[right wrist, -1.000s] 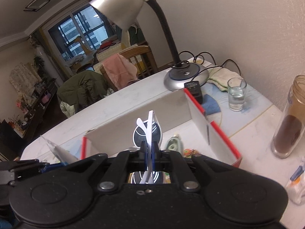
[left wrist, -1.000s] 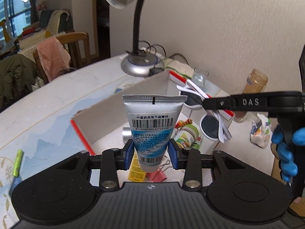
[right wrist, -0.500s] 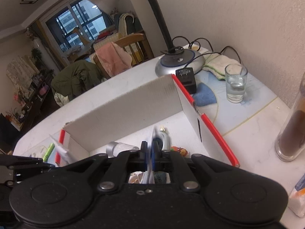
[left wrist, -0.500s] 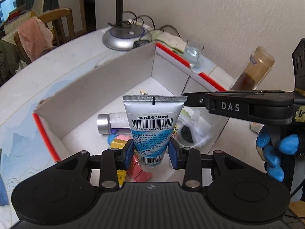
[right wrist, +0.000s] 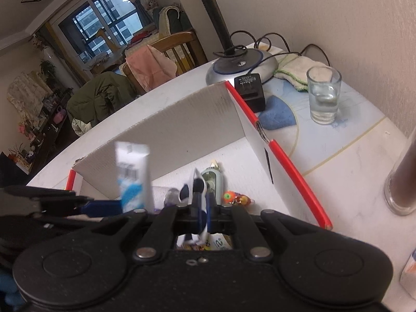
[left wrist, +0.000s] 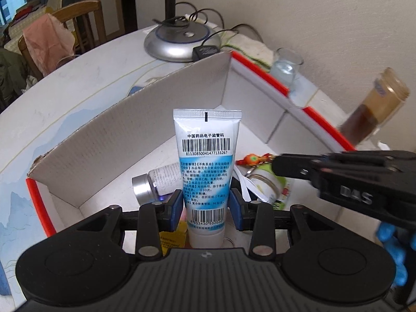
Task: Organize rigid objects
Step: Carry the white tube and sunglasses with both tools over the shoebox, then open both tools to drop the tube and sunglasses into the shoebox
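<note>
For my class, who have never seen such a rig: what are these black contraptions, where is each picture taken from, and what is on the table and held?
No robot here: a person holds a two-finger gripper in each hand, each carrying a wide-angle camera looking along its fingers. One picture comes from the left gripper, shut on a white and blue tube, cap end toward the camera. The other comes from the right gripper, shut on a thin white and dark item I cannot identify. Both are above an open cardboard box with red edges, holding small bottles and trinkets. Beside it stand a glass, a lamp base and a brown jar.
</note>
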Available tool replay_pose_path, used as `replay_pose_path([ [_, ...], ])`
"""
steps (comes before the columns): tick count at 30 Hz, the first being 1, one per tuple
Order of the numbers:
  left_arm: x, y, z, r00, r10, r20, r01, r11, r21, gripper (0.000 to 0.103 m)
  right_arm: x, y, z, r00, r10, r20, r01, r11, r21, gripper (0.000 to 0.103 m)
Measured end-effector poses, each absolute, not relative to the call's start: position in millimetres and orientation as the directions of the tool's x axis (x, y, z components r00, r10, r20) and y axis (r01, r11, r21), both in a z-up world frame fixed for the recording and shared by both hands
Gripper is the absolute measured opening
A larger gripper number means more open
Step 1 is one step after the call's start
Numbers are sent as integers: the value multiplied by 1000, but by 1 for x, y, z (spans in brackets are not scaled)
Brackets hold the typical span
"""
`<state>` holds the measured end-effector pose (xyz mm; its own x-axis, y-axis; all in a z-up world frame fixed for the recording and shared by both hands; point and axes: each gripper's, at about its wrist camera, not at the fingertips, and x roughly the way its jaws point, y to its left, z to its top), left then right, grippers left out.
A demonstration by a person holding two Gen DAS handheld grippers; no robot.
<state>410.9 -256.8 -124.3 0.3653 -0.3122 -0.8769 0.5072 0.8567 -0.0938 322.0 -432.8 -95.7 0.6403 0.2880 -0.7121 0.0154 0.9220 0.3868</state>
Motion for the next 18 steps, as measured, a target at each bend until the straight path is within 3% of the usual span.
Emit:
replay_pose_path([
  [16, 421, -263, -150, 334, -247, -910, 474, 878, -64, 39, 317, -440, -96, 627, 325, -709, 8, 906, 422, 4],
  [18, 417, -260, -147, 339, -256, -905, 464, 883, -76, 50, 317, -439, -96, 624, 328, -709, 5, 906, 423, 4],
])
